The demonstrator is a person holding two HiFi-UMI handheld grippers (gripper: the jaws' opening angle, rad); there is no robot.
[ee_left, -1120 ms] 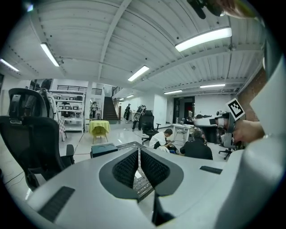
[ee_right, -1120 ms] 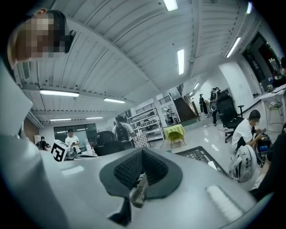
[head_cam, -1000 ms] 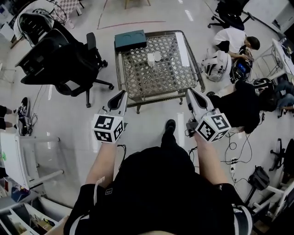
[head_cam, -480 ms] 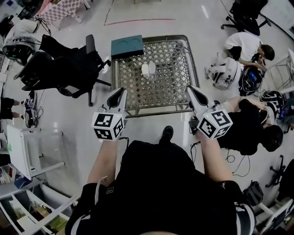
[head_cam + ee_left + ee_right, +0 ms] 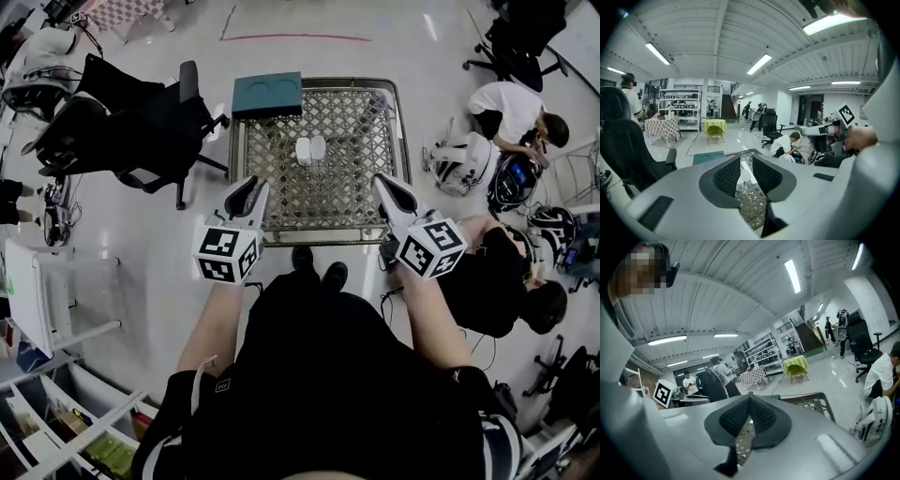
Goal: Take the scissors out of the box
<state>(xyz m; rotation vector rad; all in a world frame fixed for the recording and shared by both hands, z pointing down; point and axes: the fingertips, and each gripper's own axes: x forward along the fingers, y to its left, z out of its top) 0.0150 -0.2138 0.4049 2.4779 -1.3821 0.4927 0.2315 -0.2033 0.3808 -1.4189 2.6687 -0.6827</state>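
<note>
A teal box (image 5: 267, 94) with its lid on lies at the far left corner of the metal lattice table (image 5: 375, 202). No scissors are visible. Two small white objects (image 5: 310, 150) stand mid-table. My left gripper (image 5: 255, 185) hangs over the table's near left edge. Its jaws have just been opening and show a narrow gap (image 5: 746, 161) with nothing between them. My right gripper (image 5: 382, 180) is over the near right edge, its tips together (image 5: 749, 398) and holding nothing. Both point at the table, well short of the box.
Black office chairs (image 5: 122, 122) crowd the floor left of the table. People sit on the floor to the right (image 5: 511, 103), with a white backpack (image 5: 459, 159) and cables. White shelving (image 5: 56, 309) stands at the lower left.
The person has stepped up to the table. Both grippers have gone forward from the floor in front of it to above its near edge.
</note>
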